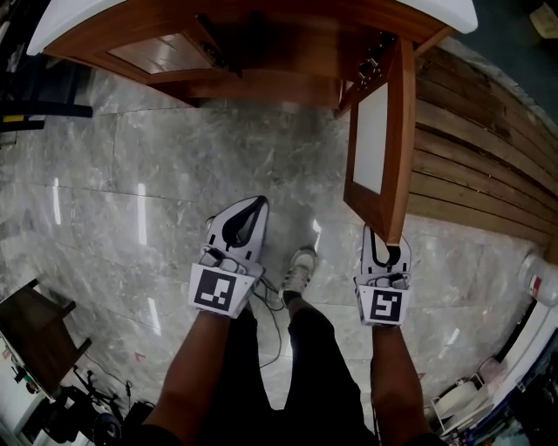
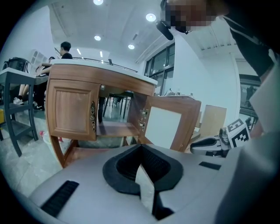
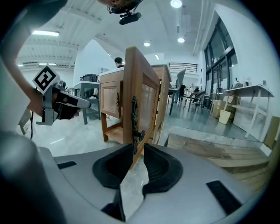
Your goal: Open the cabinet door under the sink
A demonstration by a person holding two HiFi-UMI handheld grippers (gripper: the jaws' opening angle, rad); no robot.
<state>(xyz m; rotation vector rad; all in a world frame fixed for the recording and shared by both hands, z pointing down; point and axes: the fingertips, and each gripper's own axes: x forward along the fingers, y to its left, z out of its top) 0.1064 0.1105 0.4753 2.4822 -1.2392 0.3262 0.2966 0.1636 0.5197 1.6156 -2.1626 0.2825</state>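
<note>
Cabinet door [image 1: 402, 131] under the sink [image 1: 78, 19]: shown standing out from the cabinet [image 1: 261, 39] roughly square to its front. It is hung on hinges [image 1: 370, 65] at the cabinet's right side, and its pale inner panel is turned toward the left gripper [image 1: 253, 209]. The door's long axis is upright; its free edge is pointed back at the person. That edge, with the ornate handle [image 3: 134, 118], is seen running down between the jaws of the right gripper [image 3: 135, 151], which are narrowed onto it. The door thus lies straight ahead of this gripper, which is much the nearer. The left gripper is held apart over the floor [image 1: 131, 192], its jaws met on nothing. The other door [image 2: 72, 109] is seen closed. Any further opening is judged to follow an arc about the hinges.
</note>
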